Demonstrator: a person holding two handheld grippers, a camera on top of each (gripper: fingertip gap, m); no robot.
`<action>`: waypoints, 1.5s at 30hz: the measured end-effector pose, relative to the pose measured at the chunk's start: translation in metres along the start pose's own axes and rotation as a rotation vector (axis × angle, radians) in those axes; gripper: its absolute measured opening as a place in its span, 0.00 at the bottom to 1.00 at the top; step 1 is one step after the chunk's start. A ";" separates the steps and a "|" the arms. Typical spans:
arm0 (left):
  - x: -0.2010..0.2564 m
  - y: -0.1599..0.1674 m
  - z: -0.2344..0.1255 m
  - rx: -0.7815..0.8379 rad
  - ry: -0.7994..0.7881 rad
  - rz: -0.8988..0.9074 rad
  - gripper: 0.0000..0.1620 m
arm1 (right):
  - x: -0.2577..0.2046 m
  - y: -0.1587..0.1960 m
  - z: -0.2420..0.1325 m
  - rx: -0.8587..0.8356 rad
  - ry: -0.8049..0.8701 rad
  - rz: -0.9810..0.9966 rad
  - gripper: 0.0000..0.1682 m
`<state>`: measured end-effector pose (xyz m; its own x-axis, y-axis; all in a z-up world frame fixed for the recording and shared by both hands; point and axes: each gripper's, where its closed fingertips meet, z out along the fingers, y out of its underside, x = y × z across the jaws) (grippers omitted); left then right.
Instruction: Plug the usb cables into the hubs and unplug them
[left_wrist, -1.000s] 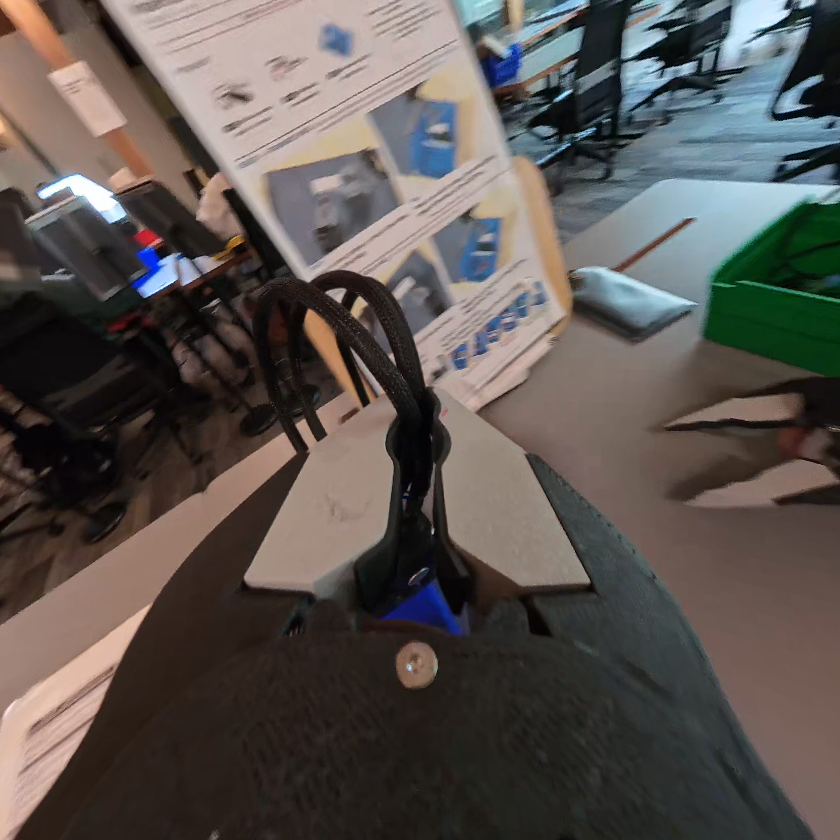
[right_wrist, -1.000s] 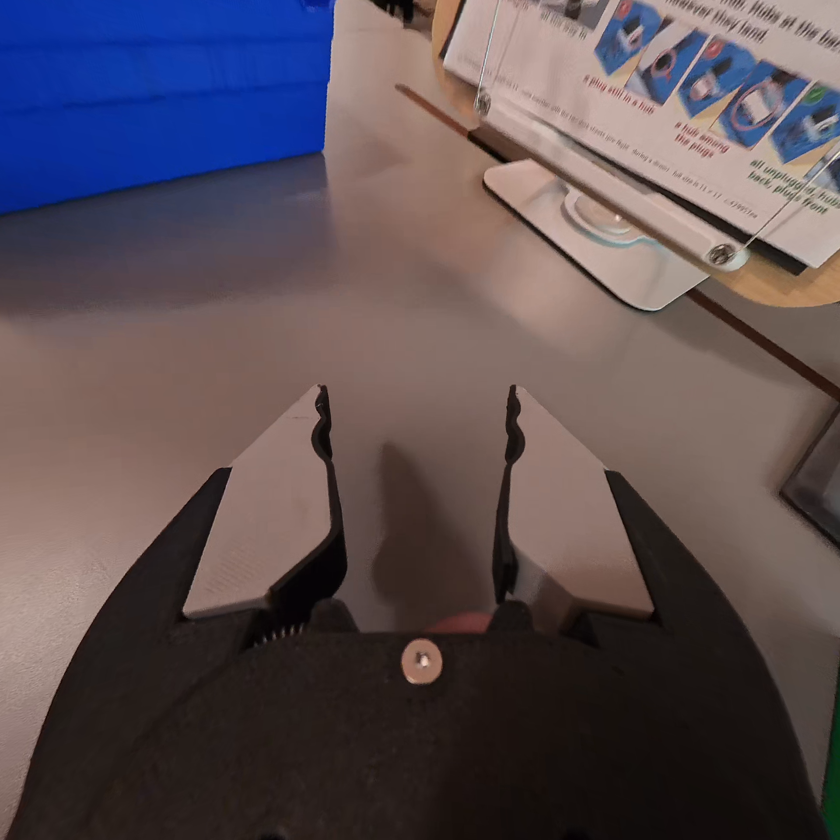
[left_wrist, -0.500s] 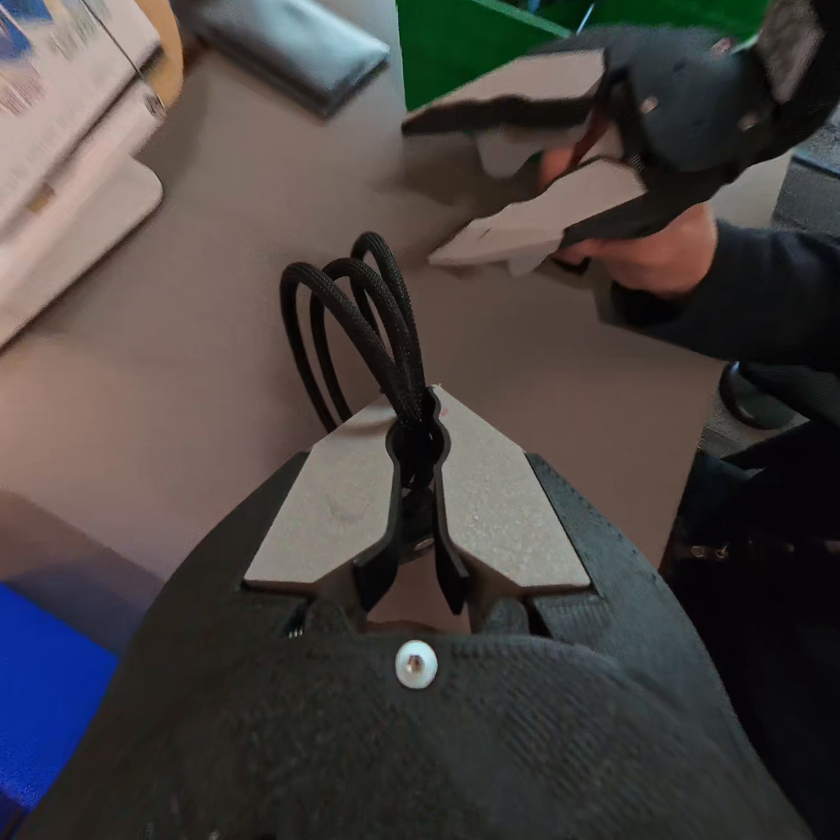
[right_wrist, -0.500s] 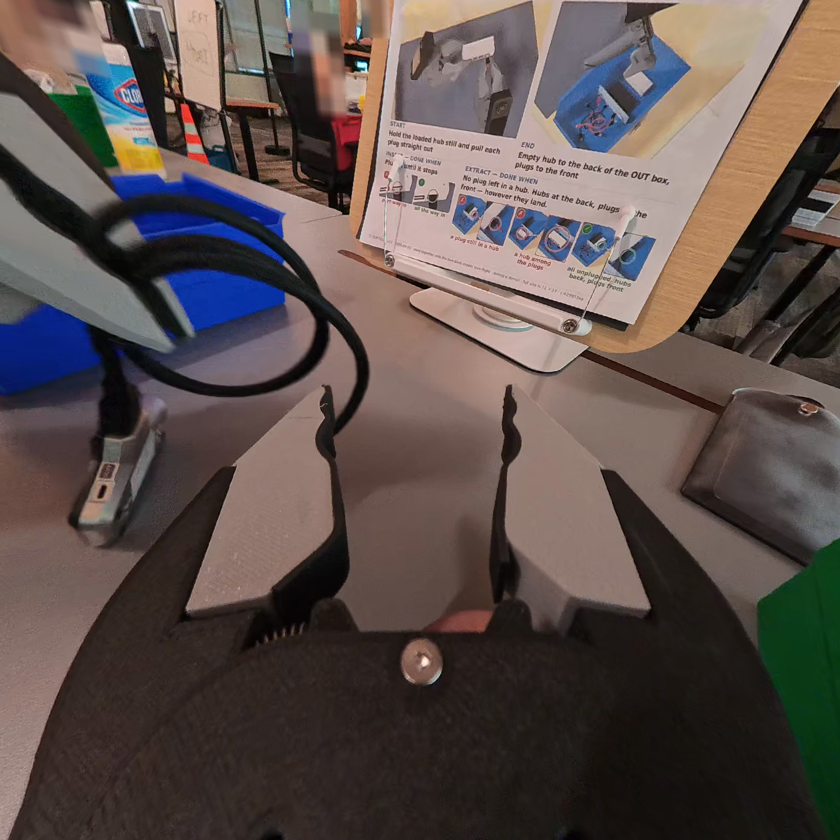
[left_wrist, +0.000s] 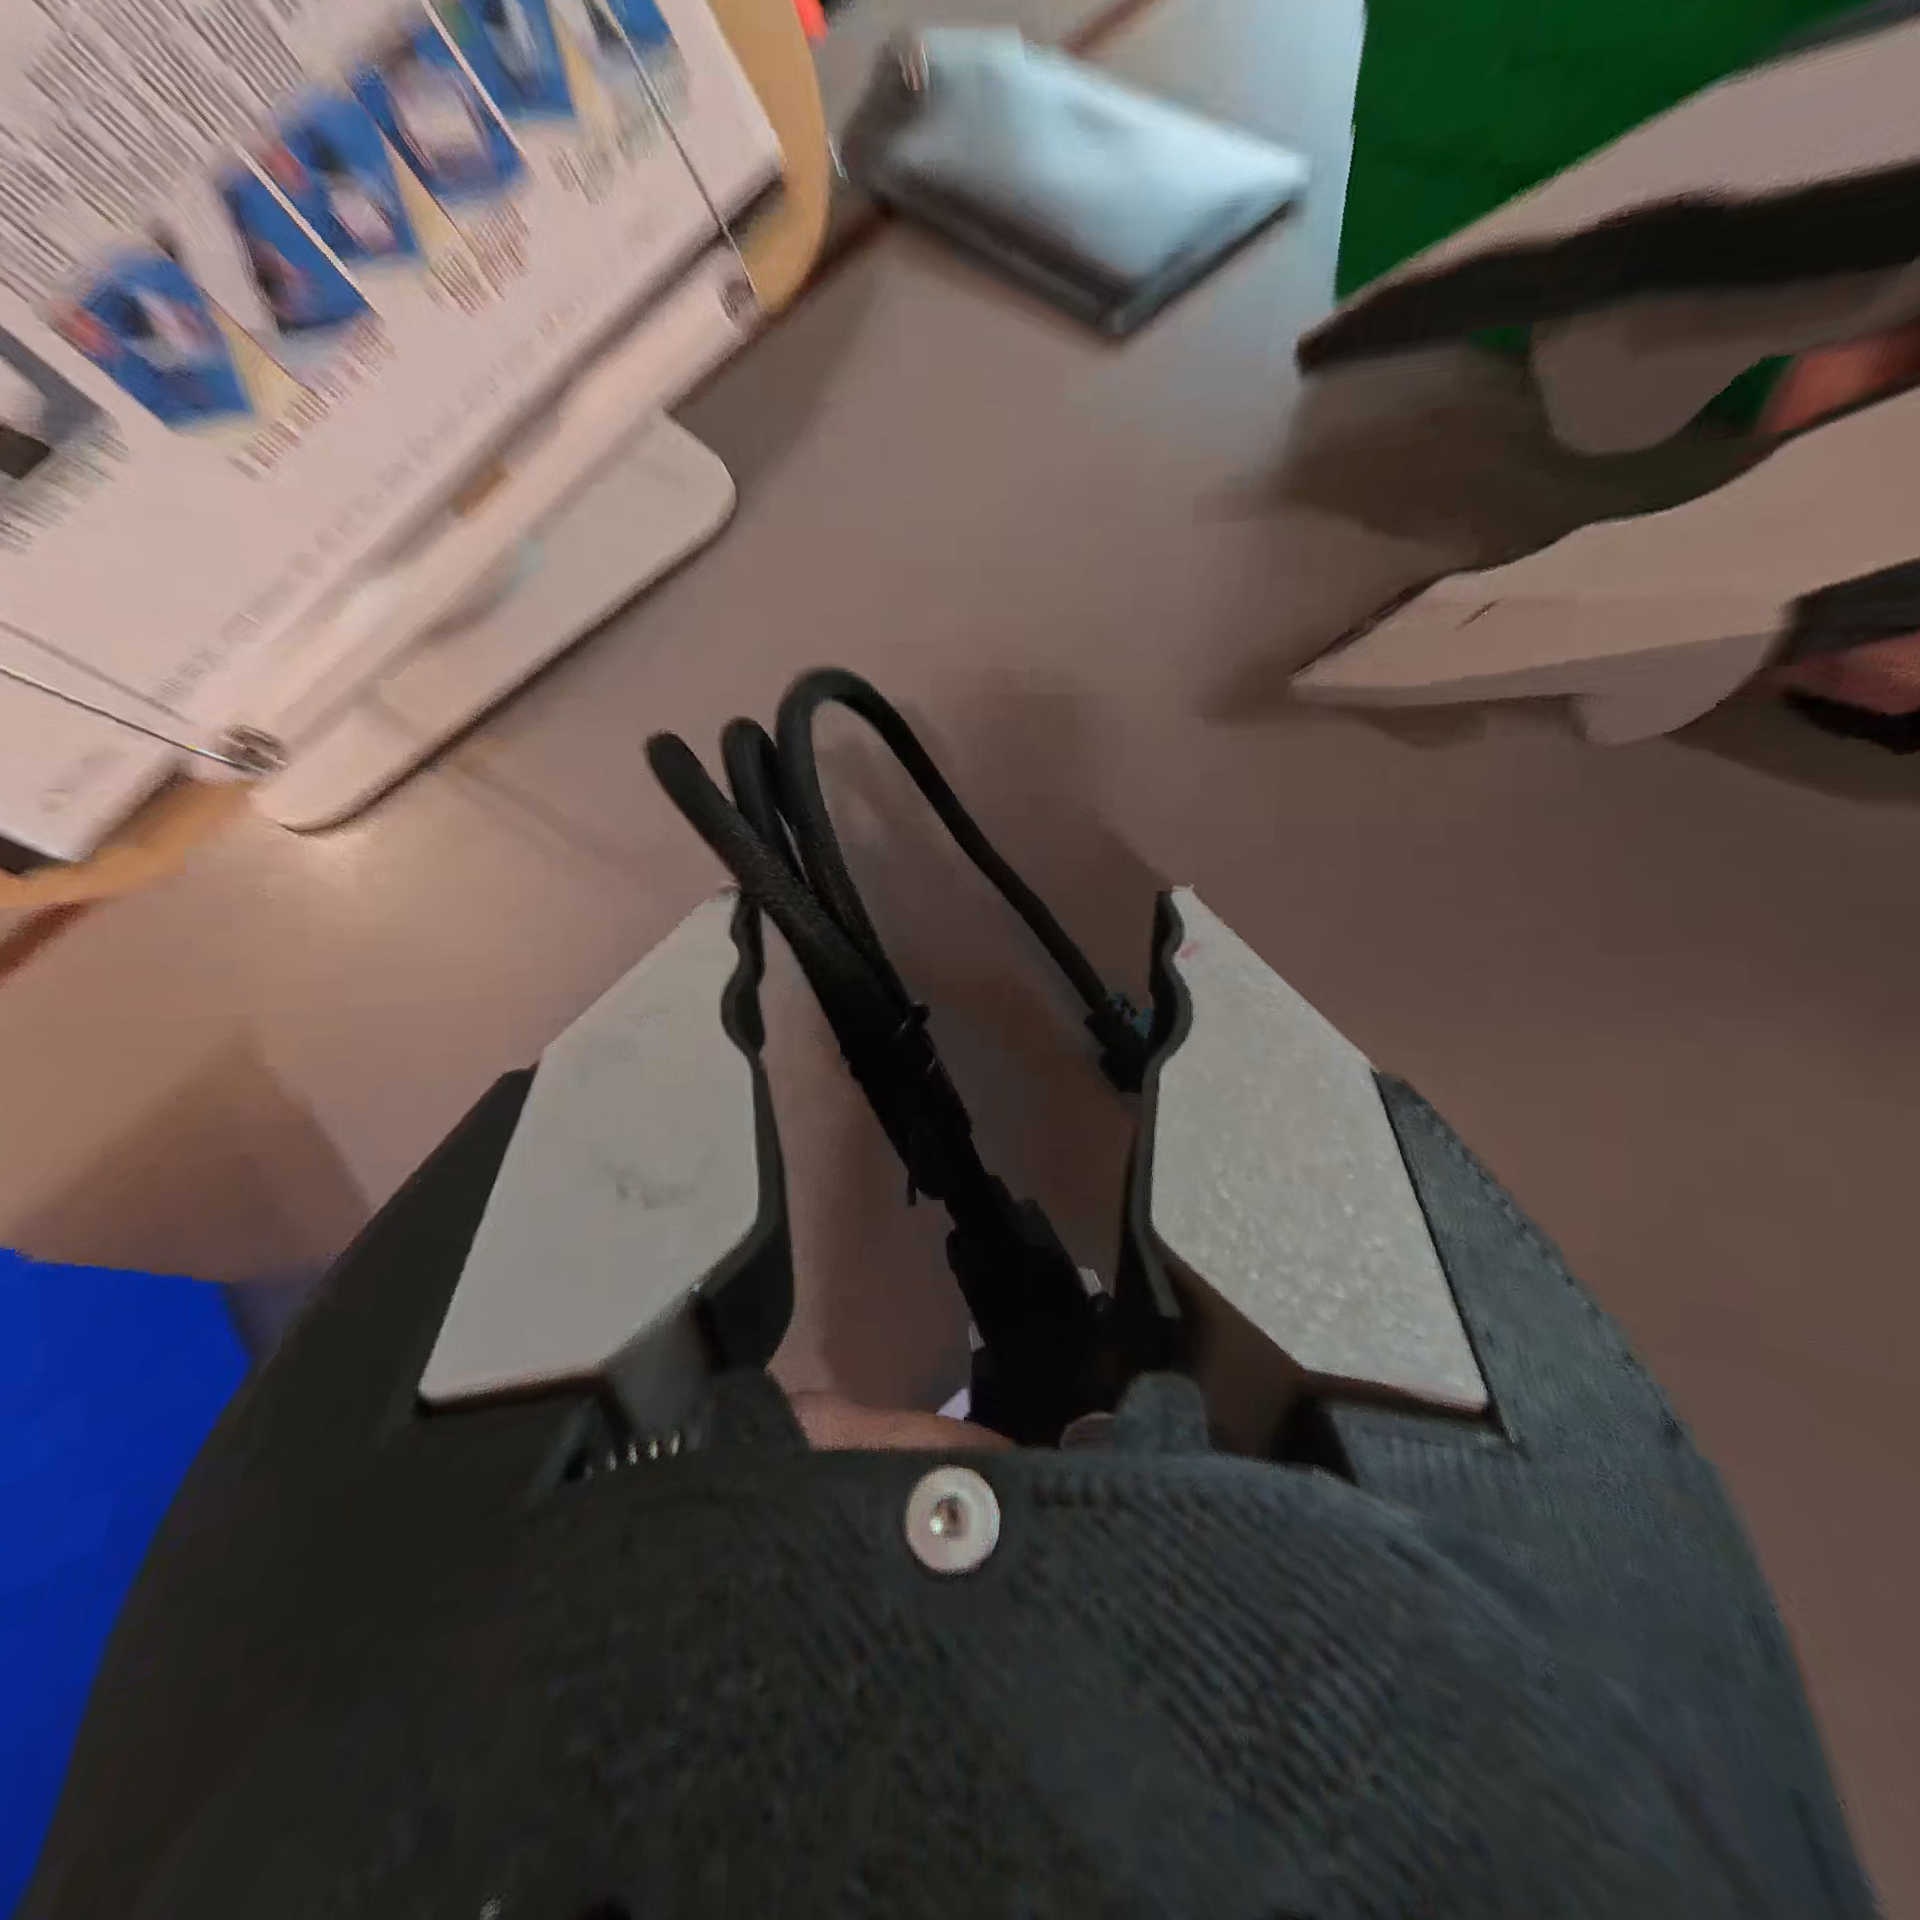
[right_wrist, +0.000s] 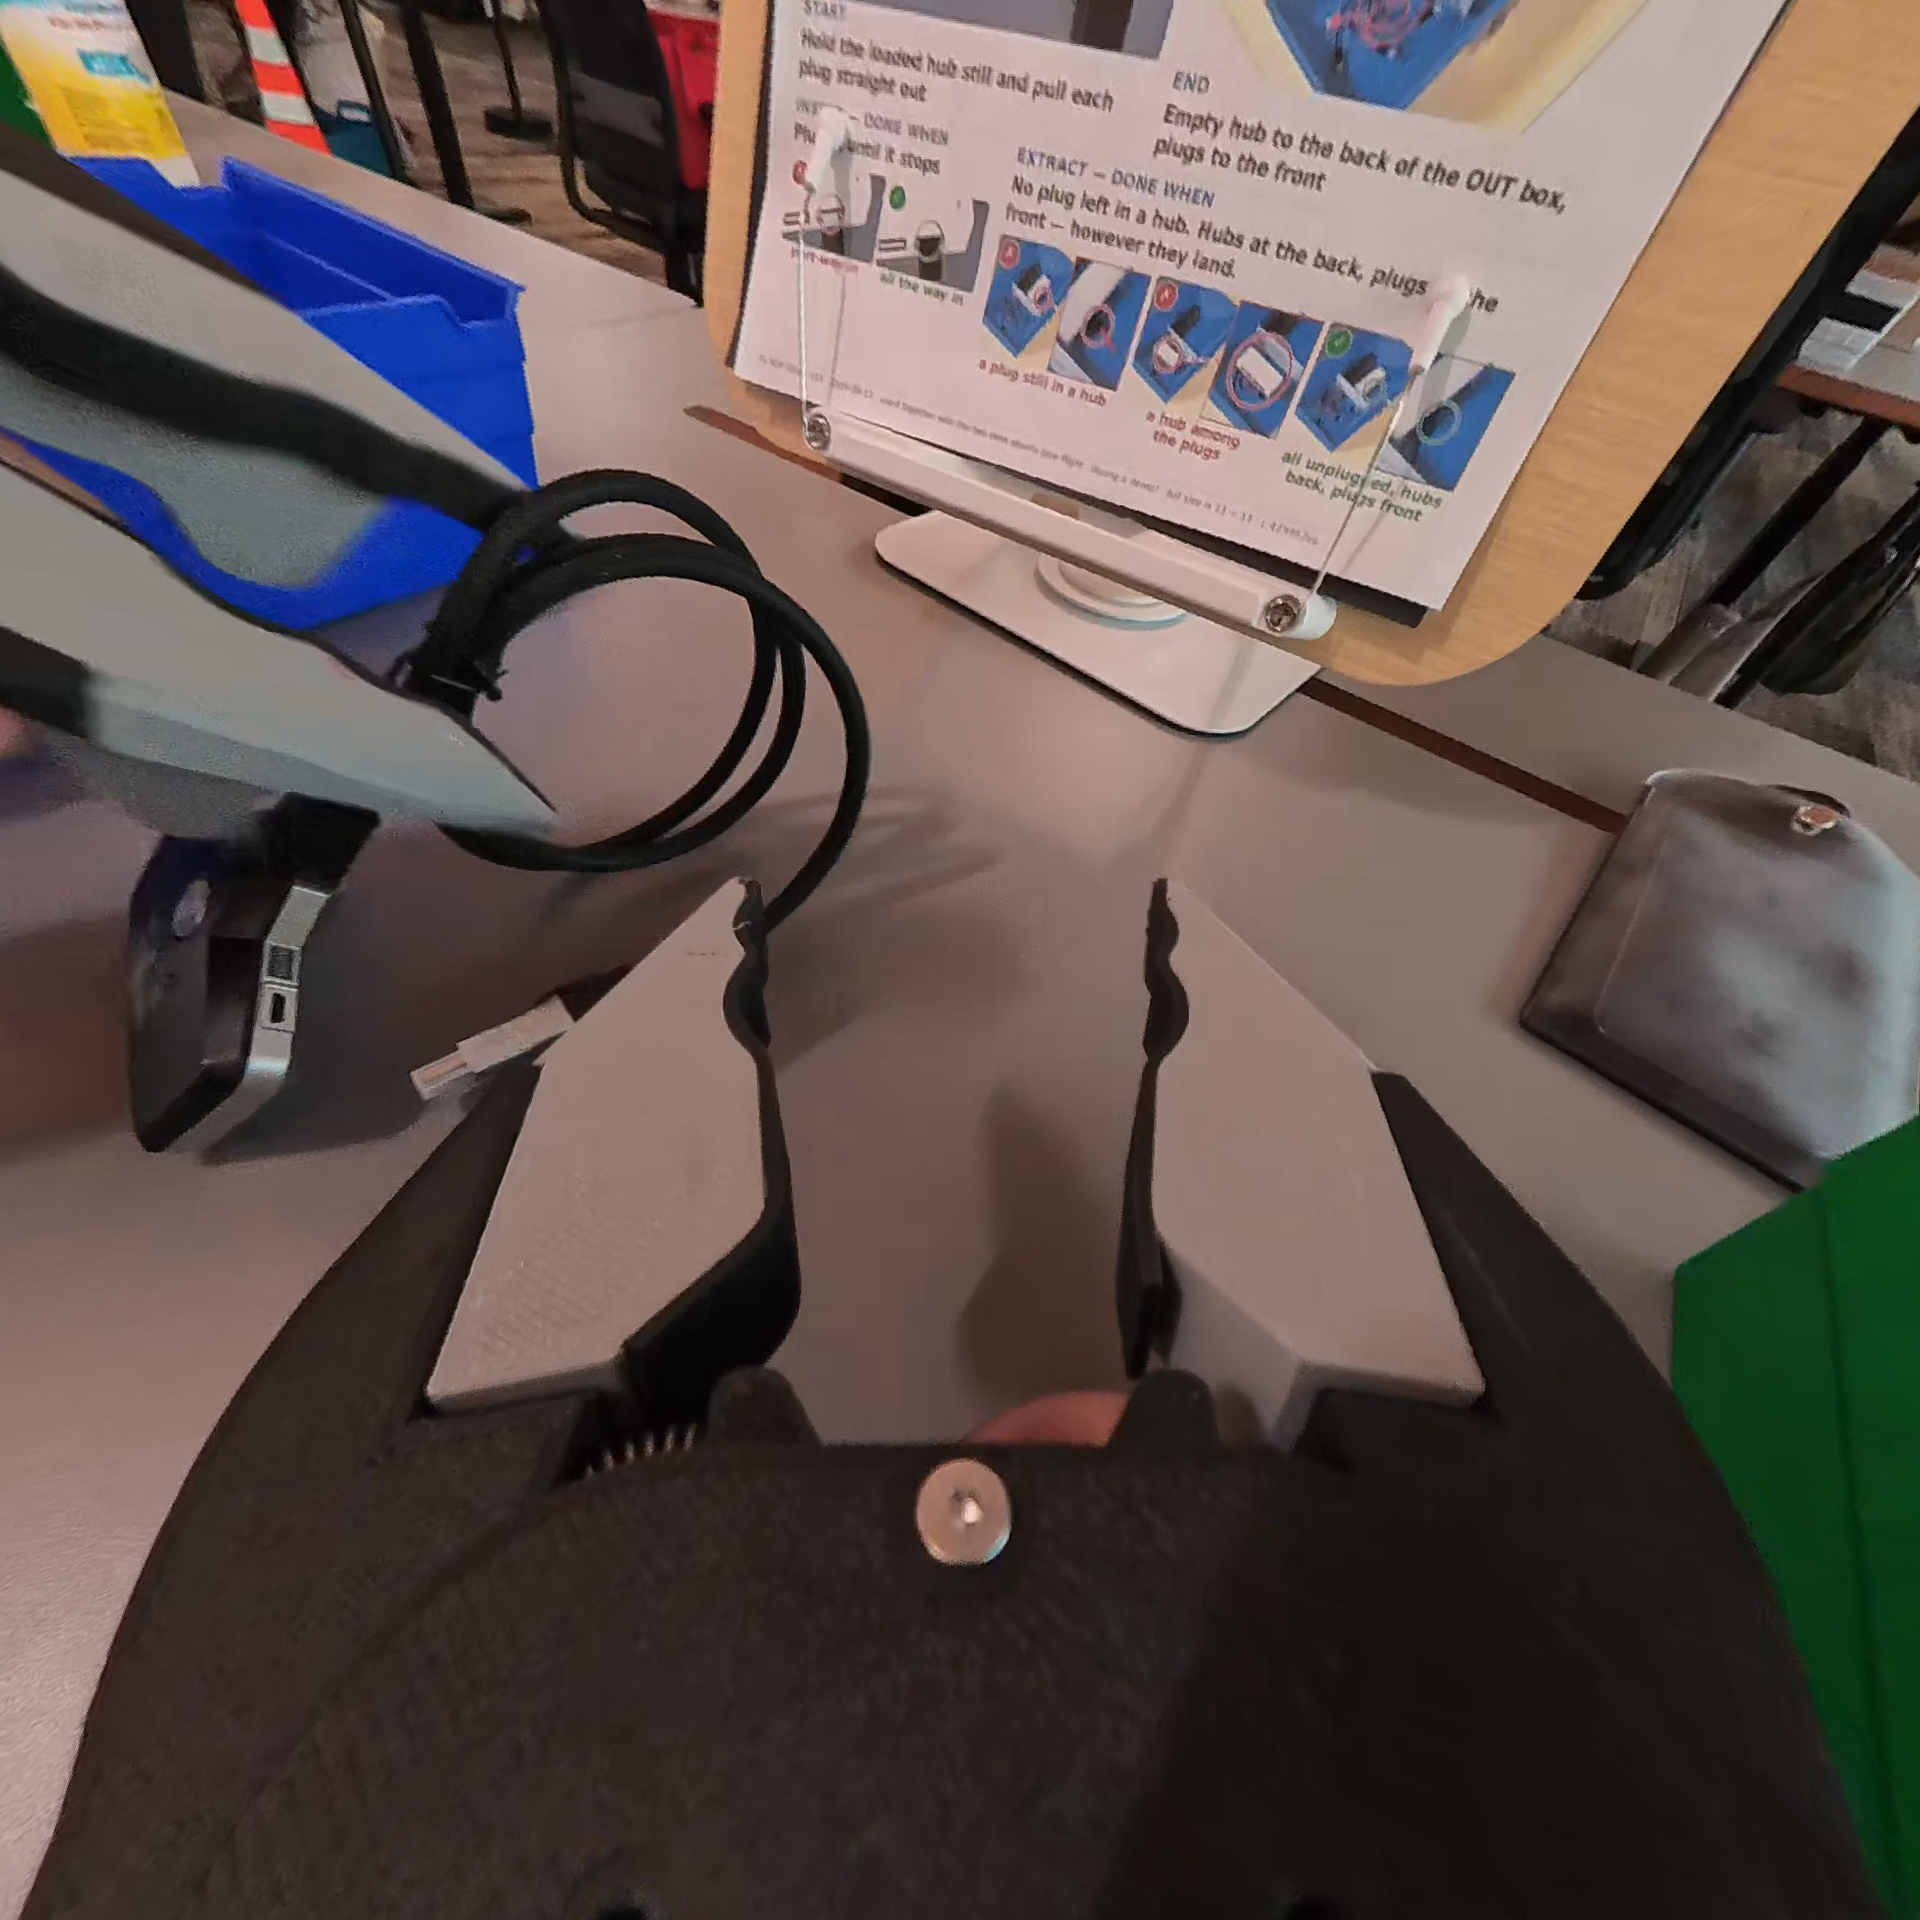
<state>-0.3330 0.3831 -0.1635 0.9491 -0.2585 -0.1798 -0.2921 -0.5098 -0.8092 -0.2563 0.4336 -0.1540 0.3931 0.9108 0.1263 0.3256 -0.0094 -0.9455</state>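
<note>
My left gripper (left_wrist: 956, 914) is open. A coiled black braided cable (left_wrist: 831, 935) stands loose between its fingers, leaning by the left fingertip (left_wrist: 717, 935), with no pad pressed on it. In the right wrist view the left gripper (right_wrist: 525, 660) is at the left with the cable's loops (right_wrist: 821, 665) hanging from it. A dark hub with a silver side (right_wrist: 218, 997) hangs below, at the grey table (right_wrist: 1039, 831). A clear plug (right_wrist: 488, 1049) lies beside it. My right gripper (right_wrist: 951, 894) is open and empty, just right of the loops; it also shows in the left wrist view (left_wrist: 1304, 516).
An instruction board on a white stand (right_wrist: 1091, 623) is at the back. A blue bin (right_wrist: 395, 301) is at the far left, a green bin (right_wrist: 1818, 1455) at the right, and a grey pouch (right_wrist: 1745, 956) by it. Chairs stand beyond the table. The clear plug (right_wrist: 488, 1049) lies around 7 centimeters away from my left fingertips.
My left gripper's fingers have opened and let go of the cable bundle they were shut on; it now sits slack between them. The right gripper has stayed open and moved closer to the cable.
</note>
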 end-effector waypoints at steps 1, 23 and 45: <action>-0.002 -0.009 -0.010 0.057 -0.034 0.016 0.46 | 0.003 0.001 0.000 -0.006 0.009 0.004 0.42; 0.012 -0.035 -0.049 0.488 -0.003 -0.056 0.38 | 0.039 0.005 -0.008 0.024 0.116 0.105 0.43; 0.050 -0.027 -0.040 0.419 0.207 -0.110 0.37 | -0.040 0.013 0.002 -0.051 -0.180 0.042 0.42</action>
<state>-0.2820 0.3507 -0.1283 0.9159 -0.4013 0.0007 -0.0781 -0.1801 -0.9805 -0.2696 0.3982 -0.1723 0.2485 0.9683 0.0267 0.3570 -0.0660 -0.9318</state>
